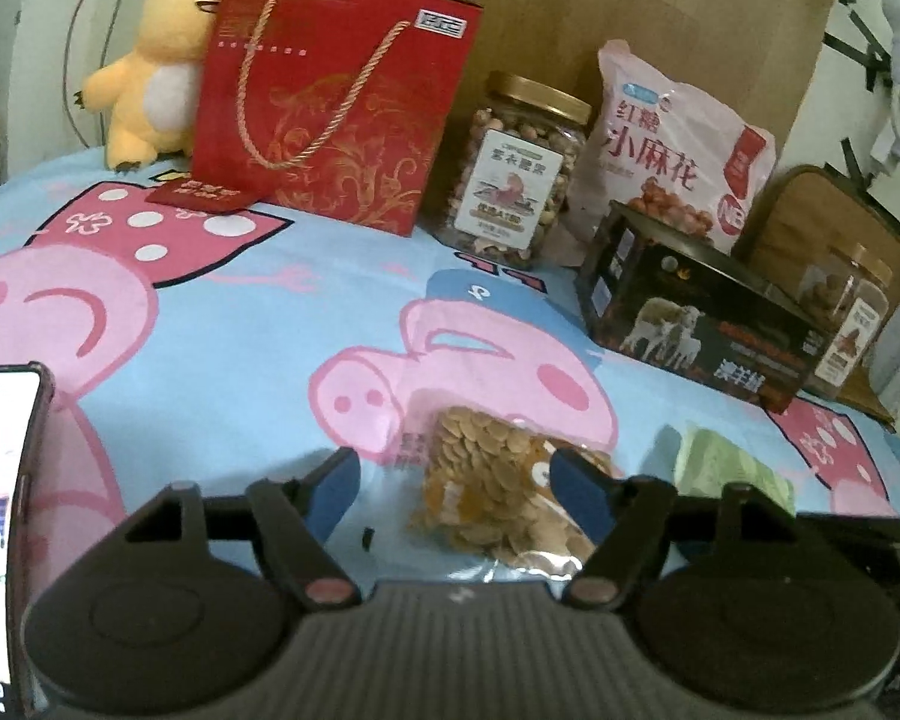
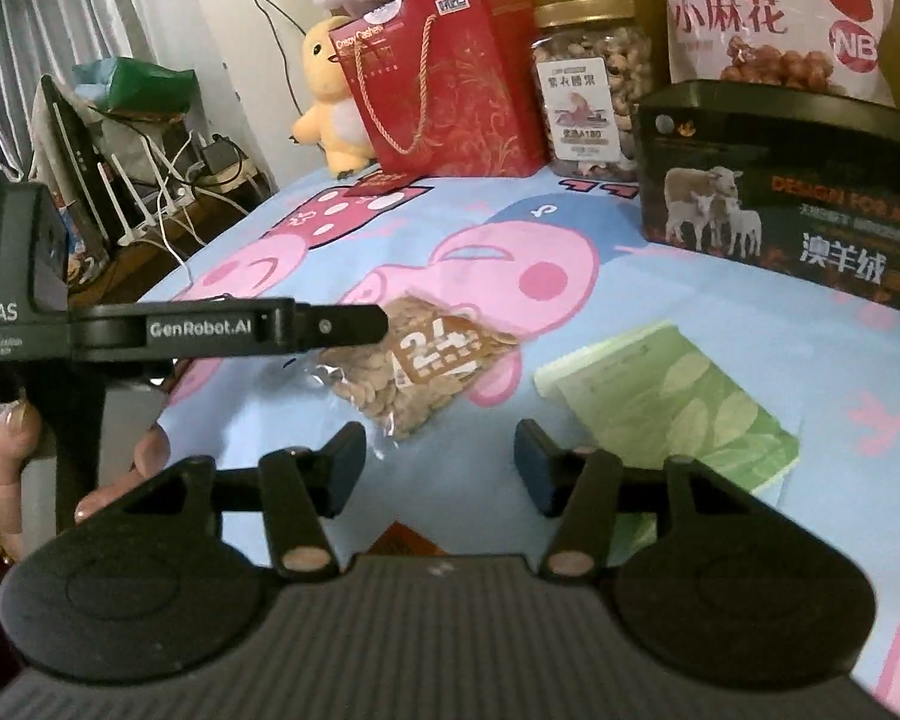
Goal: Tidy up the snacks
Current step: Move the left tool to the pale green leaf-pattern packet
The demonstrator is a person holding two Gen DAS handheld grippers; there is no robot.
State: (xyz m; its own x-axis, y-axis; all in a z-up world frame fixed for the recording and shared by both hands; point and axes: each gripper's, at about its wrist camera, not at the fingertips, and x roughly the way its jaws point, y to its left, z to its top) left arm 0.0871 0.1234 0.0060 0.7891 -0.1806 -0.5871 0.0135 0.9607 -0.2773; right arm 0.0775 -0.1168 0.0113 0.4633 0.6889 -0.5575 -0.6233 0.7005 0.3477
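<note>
At the far left a phone [image 1: 0, 540] with a lit screen lies at the edge of the bed, whose soft sheet [image 1: 222, 360], blue with pink cartoon pigs, leaves a wide bare stretch in the middle. At the head end stand a plush yellow toy [image 1: 150, 60], a glossy red gift bag [image 1: 336, 102] with a twisted rope handle, a clear ribbed jar of nuts [image 1: 519, 174] with a gold lid, a pink pouch [image 1: 678, 144] printed "小麻花", and a dark box [image 1: 696, 312] picturing sheep. The left gripper [image 1: 450, 480] stands released, its blue pads either side of the crinkly clear seed packet [image 1: 498, 480] lying flat on the sheet; whether the right pad touches it cannot be told. Further right lies a flat green packet [image 2: 672, 396]. The right gripper [image 2: 441, 468] hangs open and empty near that packet's corner. "GenRobot.AI" reads along the left gripper's side.
</note>
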